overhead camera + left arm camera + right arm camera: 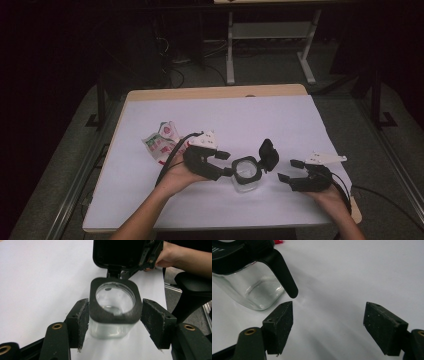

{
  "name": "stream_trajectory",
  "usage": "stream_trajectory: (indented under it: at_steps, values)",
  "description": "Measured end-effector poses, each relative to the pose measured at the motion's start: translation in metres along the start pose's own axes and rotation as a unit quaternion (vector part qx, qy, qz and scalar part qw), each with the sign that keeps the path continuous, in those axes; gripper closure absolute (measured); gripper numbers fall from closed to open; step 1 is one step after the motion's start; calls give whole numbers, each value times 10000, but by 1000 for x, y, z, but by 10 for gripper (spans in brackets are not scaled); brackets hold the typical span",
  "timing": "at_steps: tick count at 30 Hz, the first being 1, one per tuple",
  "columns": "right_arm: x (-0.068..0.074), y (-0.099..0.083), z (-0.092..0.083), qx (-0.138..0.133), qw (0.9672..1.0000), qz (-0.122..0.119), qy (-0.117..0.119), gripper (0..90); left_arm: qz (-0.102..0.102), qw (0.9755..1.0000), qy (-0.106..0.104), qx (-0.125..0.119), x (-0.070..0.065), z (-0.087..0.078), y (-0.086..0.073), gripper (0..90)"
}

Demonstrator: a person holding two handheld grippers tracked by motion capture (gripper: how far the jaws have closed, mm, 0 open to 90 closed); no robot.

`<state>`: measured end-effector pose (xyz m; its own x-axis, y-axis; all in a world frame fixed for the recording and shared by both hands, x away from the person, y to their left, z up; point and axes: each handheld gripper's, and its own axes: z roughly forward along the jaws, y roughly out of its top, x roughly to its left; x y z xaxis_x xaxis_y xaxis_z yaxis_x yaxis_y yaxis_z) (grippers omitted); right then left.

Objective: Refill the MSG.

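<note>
Lying at the left of the high view, a crumpled red-and-white packet sits on the white sheet, just beyond the left hand. Next comes the left gripper, its 2 jaws straddling the jar at lower centre of the frame. In the left gripper view the pads stand on either side of the jar's black collar, the left one at or almost on the collar and the right one with a sliver of daylight, so the jaws are apart and not clamping. The jar's hinged lid stands flipped up on its far side, leaving the mouth exposed. At the right of the high view the right gripper hovers near the jar, jaws spread with nothing between them (the right gripper view has the glass corner and lid handle at its upper left).

The risk, as I judge it: with no grip on the jar, a careless sideways nudge from either jaw could slide or tip it, and the raised lid makes it top-heavy toward the hinge side.
</note>
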<state>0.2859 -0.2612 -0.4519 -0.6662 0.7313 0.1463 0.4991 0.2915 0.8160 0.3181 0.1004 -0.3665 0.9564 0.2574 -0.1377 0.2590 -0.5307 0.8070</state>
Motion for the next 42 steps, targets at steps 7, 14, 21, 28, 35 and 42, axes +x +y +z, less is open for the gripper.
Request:
stream_trajectory:
  at_steps: [7, 14, 21, 28, 35, 42]
  values:
    - [0, 0, 0, 7, 10000, 4, 0, 235, -149, 9998, 87, -20, -2, -10, -18, 382]
    - [0, 0, 0, 2, 10000, -14, 6, 235, -265, 9995, 165, 47, -5, -18, -39, 379]
    - [0, 0, 0, -14, 10000, -42, -1, 235, -408, 9989, 218, 83, -7, -28, -60, 379]
    - [0, 0, 0, -18, 10000, -39, -3, 235, -542, 9981, 259, 105, -8, -38, -76, 374]
    - [0, 0, -1, -24, 10000, -20, -24, 235, -575, 9975, 404, 65, -11, -54, -91, 330]
    - [0, 0, -1, -19, 10000, -36, -20, 235, -751, 9953, 614, 1, -13, -73, -107, 322]
